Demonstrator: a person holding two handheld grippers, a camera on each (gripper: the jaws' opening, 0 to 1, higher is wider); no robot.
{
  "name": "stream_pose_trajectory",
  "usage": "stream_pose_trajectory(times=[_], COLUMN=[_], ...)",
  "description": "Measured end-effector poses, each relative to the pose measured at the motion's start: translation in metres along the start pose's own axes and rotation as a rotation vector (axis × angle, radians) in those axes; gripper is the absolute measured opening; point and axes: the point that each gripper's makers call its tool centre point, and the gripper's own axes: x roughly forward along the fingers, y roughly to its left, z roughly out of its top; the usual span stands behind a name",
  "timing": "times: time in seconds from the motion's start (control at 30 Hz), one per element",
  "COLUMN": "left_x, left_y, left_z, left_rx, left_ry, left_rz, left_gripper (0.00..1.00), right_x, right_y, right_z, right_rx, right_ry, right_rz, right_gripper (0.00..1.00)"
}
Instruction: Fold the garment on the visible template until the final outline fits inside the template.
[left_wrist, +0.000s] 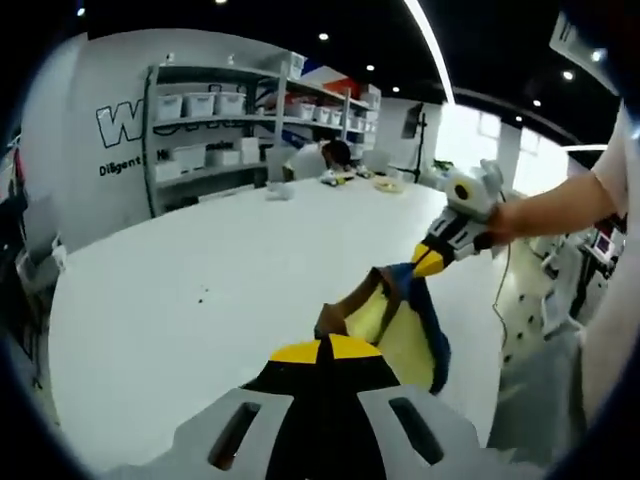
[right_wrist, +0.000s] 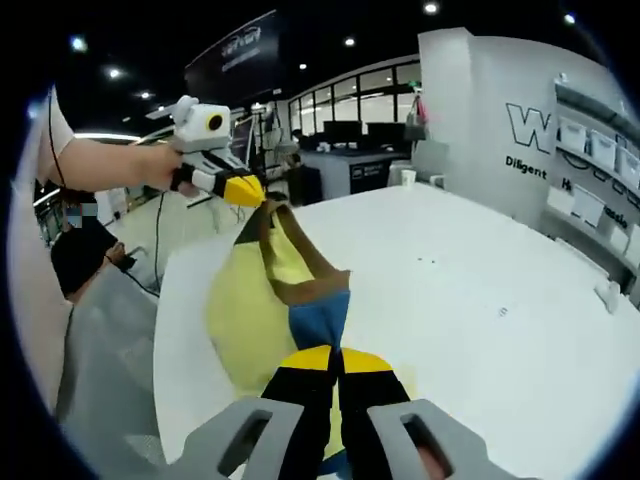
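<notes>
**Garment held up off the bench between both grippers**

We are looking across the big white bench (left_wrist: 220, 290), and it is running far back toward a grey wall with large lettering and a shelving unit (left_wrist: 215, 125) stacked with white bins. At the bench's far edge a person (left_wrist: 320, 158) is bending over some small items. In the right gripper view the same white bench (right_wrist: 480, 300) is stretching away to the right, with a near corner showing at lower left.

The garment (right_wrist: 260, 300) is hanging in the air above the bench's near edge, stretched between the two tools. It is mostly yellow, with a blue panel and brown trim, and it is sagging in a loose pouch between the two grip points. In the left gripper view we are seeing the same garment (left_wrist: 405, 320) bunching up just ahead of the jaws, yellow inside, blue along the outer edge.

We are holding the left gripper (left_wrist: 325, 350) with its yellow-tipped jaws pressed together on one edge of the cloth; it is also coming into the right gripper view (right_wrist: 245, 190), a hand behind it, pinching the garment's top corner. The right gripper (right_wrist: 335, 358) is likewise pinching, jaws closed on the blue part of the fabric, and from the left gripper view we are seeing it (left_wrist: 428, 262) gripping the upper end of the cloth.
</notes>
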Motion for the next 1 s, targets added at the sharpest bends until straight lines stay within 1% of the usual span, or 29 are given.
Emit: stream_pose_trajectory(times=[0.03, 0.1, 0.2, 0.23, 0.27, 0.3, 0.37, 0.4, 0.43, 0.47, 0.53, 0.6, 0.67, 0.7, 0.83, 0.9, 0.97, 1.0], left_x=[0.006, 0.017, 0.032, 0.037, 0.043, 0.047, 0.056, 0.062, 0.066, 0.072, 0.081, 0.087, 0.093, 0.095, 0.101, 0.102, 0.101, 0.100], left_y=[0.009, 0.020, 0.039, 0.044, 0.052, 0.058, 0.066, 0.073, 0.078, 0.083, 0.090, 0.097, 0.102, 0.104, 0.112, 0.112, 0.112, 0.114], left_z=[0.002, 0.006, 0.007, 0.007, 0.005, 0.004, -0.001, -0.005, -0.008, -0.013, -0.022, -0.030, -0.036, -0.038, -0.044, -0.046, -0.046, -0.048], left_rx=[-0.015, -0.044, -0.074, -0.081, -0.089, -0.095, -0.124, -0.133, -0.137, -0.148, -0.170, -0.189, -0.209, -0.211, -0.234, -0.235, -0.226, -0.221], left_ry=[0.001, 0.000, 0.010, 0.013, 0.022, 0.027, 0.039, 0.051, 0.062, 0.072, 0.091, 0.107, 0.115, 0.121, 0.130, 0.133, 0.132, 0.139], left_rz=[0.012, 0.019, 0.043, 0.055, 0.073, 0.082, 0.095, 0.111, 0.124, 0.137, 0.154, 0.181, 0.191, 0.202, 0.223, 0.226, 0.227, 0.239], left_gripper=[0.01, 0.01, 0.01, 0.01, 0.01, 0.01, 0.01, 0.01, 0.01, 0.01, 0.01, 0.01, 0.01, 0.01, 0.01, 0.01, 0.00, 0.00], right_x=[0.003, 0.012, 0.026, 0.031, 0.036, 0.041, 0.048, 0.057, 0.060, 0.066, 0.077, 0.087, 0.095, 0.097, 0.106, 0.109, 0.108, 0.108], right_y=[-0.007, -0.020, -0.041, -0.049, -0.053, -0.061, -0.069, -0.077, -0.079, -0.083, -0.087, -0.091, -0.092, -0.094, -0.098, -0.100, -0.101, -0.100], right_z=[0.001, 0.006, 0.010, 0.011, 0.012, 0.011, 0.011, 0.010, 0.010, 0.007, 0.003, -0.003, -0.006, -0.010, -0.017, -0.020, -0.019, -0.018], right_rx=[0.001, -0.002, 0.001, 0.026, 0.021, 0.025, 0.043, 0.056, 0.057, 0.068, 0.079, 0.083, 0.094, 0.098, 0.127, 0.141, 0.150, 0.149], right_ry=[0.005, 0.002, 0.006, 0.006, 0.004, 0.014, 0.017, 0.021, 0.024, 0.040, 0.055, 0.082, 0.090, 0.108, 0.125, 0.130, 0.125, 0.118], right_rz=[-0.011, -0.024, -0.062, -0.072, -0.074, -0.100, -0.115, -0.131, -0.134, -0.150, -0.152, -0.165, -0.167, -0.176, -0.187, -0.191, -0.196, -0.193], right_gripper=[0.00, 0.00, 0.00, 0.00, 0.00, 0.00, 0.00, 0.00, 0.00, 0.00, 0.00, 0.00, 0.00, 0.00, 0.00, 0.00, 0.00, 0.00])
